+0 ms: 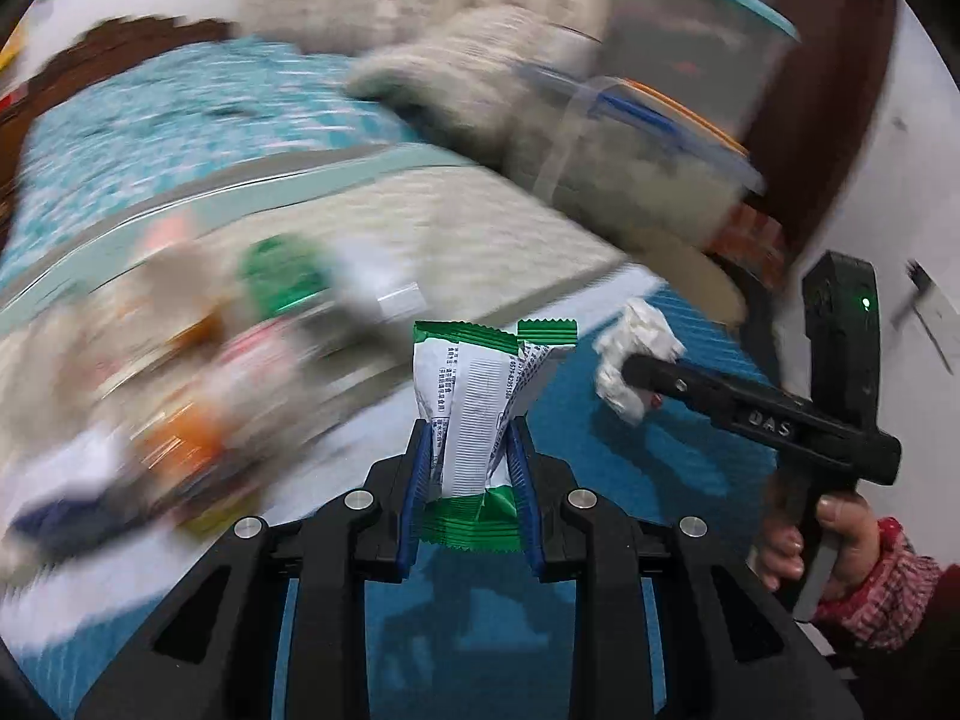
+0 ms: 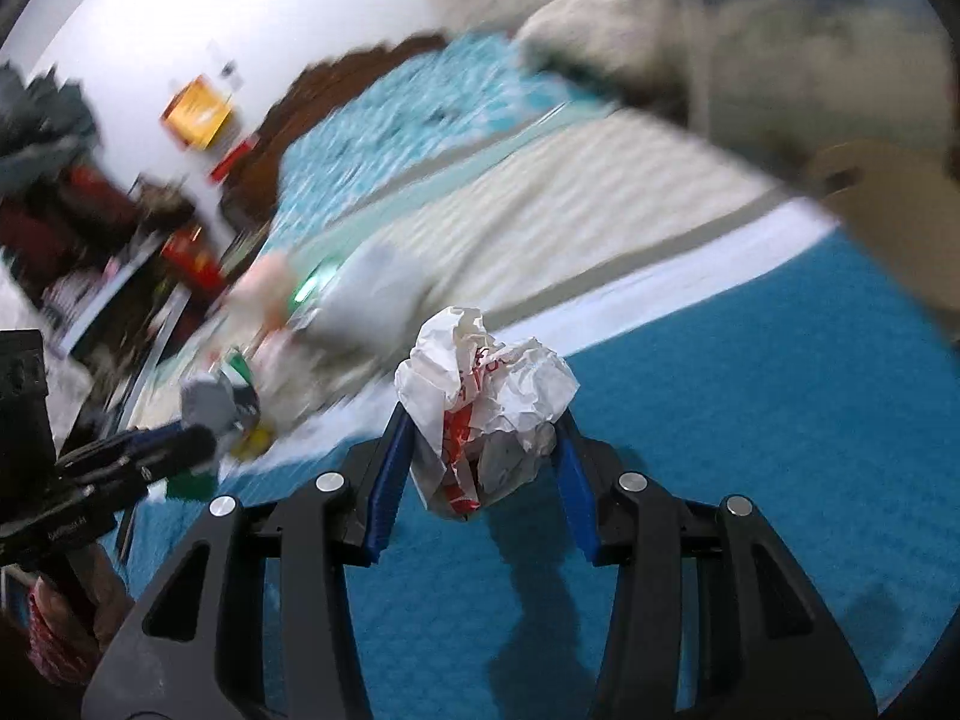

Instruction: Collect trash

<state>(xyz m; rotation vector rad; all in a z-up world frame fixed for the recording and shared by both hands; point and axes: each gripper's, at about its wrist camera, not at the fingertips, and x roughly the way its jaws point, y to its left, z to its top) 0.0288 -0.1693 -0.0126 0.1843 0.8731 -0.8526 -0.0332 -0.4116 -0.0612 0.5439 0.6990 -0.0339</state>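
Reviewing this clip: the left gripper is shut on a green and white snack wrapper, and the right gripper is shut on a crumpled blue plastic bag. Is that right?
Not quite. The left gripper does pinch the green and white snack wrapper, but the right gripper holds a crumpled white wrapper with red print, not a blue plastic bag. The right wrist view shows it; the blue is the blue mat beneath.

Heavy motion blur across background – near objects sharp; fisheye bends edges, dark corners, soft shadows.
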